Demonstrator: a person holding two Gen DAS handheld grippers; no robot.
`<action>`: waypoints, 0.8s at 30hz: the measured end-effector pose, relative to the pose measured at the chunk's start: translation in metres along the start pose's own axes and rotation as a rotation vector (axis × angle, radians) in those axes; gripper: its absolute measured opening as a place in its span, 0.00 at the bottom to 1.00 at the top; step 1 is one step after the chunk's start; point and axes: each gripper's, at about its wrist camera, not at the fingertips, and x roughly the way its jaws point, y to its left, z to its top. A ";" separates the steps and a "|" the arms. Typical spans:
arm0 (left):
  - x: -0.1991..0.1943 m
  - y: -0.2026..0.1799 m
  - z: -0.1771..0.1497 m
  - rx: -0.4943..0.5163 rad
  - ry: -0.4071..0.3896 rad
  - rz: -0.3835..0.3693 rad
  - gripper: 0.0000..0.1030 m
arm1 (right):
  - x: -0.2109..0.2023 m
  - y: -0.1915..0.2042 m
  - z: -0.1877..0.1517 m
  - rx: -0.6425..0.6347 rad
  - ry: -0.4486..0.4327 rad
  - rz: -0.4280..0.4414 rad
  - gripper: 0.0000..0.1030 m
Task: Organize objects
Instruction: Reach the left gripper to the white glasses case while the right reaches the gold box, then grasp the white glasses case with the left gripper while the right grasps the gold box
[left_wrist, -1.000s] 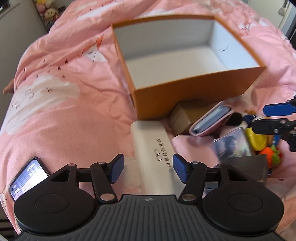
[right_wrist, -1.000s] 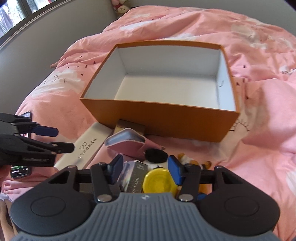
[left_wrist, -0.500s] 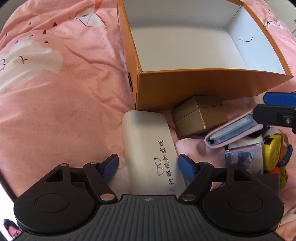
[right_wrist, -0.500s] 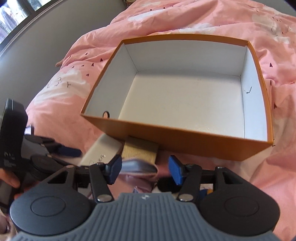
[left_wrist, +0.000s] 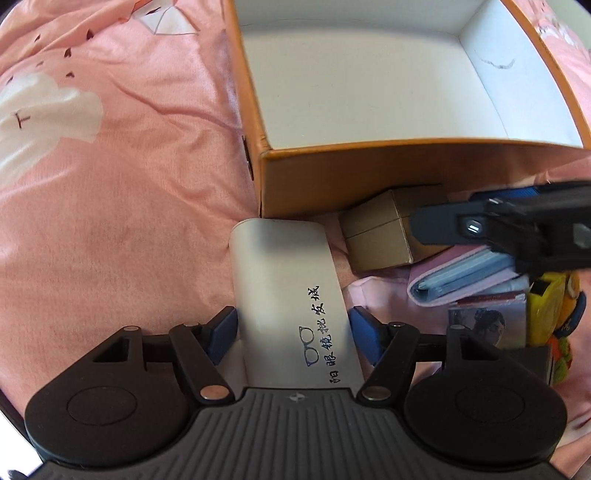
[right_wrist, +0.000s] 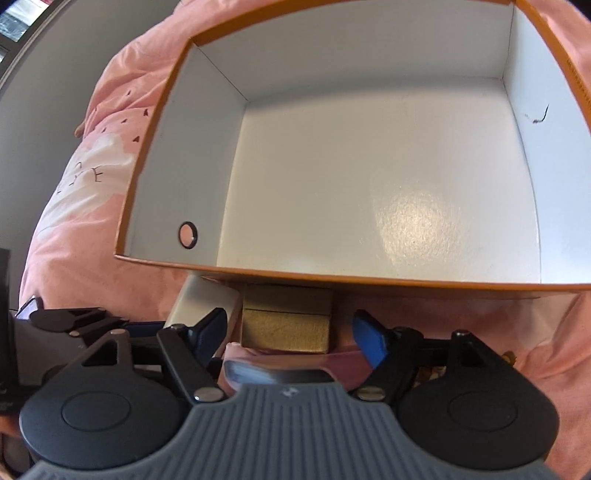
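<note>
1. L gripper (left_wrist: 291, 332) points down over the white glasses case (left_wrist: 291, 295). Case lies lengthwise between the jaws, one blue pad each side. Jaws are closing, but a thin gap shows at both pads, so no grip yet. Prob. straddling the case across its narrow width for a clean pinch.

2. R gripper (right_wrist: 290, 332) jaws are opening, nothing clamped. Between them: the pink wallet (right_wrist: 280, 363) just below/near the pads, and the small brown box (right_wrist: 286, 325) just beyond the tips. Which one it's after I can't tell; the wallet sits closer in.

3. Orange box (right_wrist: 332, 277), white inside, lies beyond both pairs of jaws with nothing in it. Looks like the bin for everything. Its near wall is right ahead of the R tips, so the lift w/ any item needs to clear that rim.

4. Case's far end touches or nearly touches the orange box's near wall. Items are bunched against that wall, to the R of the L jaws, on the pink duvet (left_wrist: 110, 184).

5. Count, as seen:
- glasses case: 1
- brown box: 1
- pink wallet: 1
- picture card/booklet (left_wrist: 487, 325): 1
- yellow tape measure (left_wrist: 546, 310): 1
- colourful toy bits (left_wrist: 565, 347) at the edge: number unclear
- orange box: 1
- grippers: 2

6. Task looks barely begun: nothing in the box yet.
</note>
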 end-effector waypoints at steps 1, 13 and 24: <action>-0.001 -0.003 0.001 0.013 0.004 0.007 0.76 | 0.004 -0.001 0.001 0.002 0.009 -0.003 0.75; -0.008 -0.044 0.016 0.140 0.032 0.112 0.78 | 0.029 -0.001 0.003 -0.004 0.054 0.006 0.60; -0.040 -0.065 0.014 0.097 -0.033 0.059 0.67 | -0.019 0.001 -0.012 -0.046 -0.058 0.044 0.60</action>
